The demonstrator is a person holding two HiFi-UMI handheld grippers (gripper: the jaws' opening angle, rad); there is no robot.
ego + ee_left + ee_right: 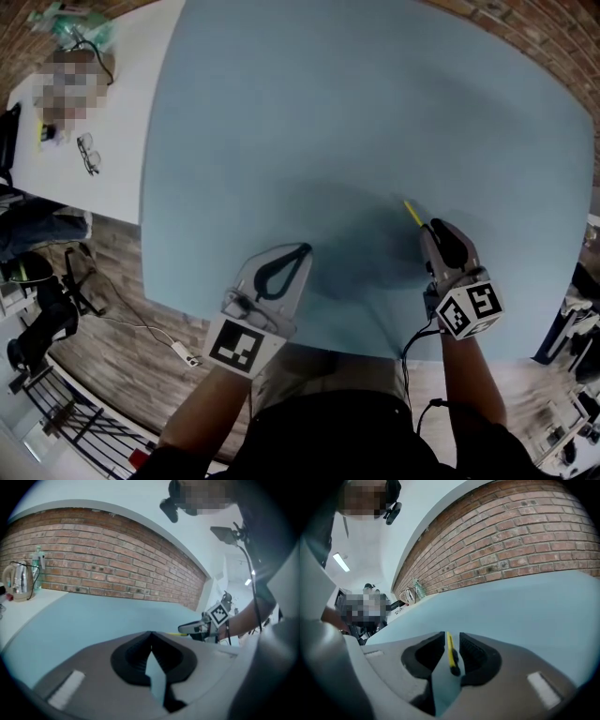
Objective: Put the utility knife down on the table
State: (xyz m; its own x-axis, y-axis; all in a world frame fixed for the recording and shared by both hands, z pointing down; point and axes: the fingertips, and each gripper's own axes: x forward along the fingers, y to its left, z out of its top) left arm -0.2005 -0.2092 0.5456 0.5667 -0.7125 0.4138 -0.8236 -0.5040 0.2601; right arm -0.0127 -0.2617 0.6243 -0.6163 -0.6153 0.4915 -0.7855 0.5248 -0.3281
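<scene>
Jaws of right gripper (451,638) parted, pads clear of the utility knife (450,654) apparently resting between them on the desk (328,141), left gripper (151,634) jaws closed, empty, over the desk; release step, next back off without nudging it.

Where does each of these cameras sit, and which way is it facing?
Head view: on the person's head, looking steeply down at the table; both arms, the left gripper and the right gripper show.
Left gripper view: on the left gripper, looking along its closed jaws across the table to a brick wall; the right gripper shows at right.
Right gripper view: on the right gripper, looking along its open jaws, utility knife between them, toward that wall.
Shared: head and right gripper views show the utility knife.
</scene>
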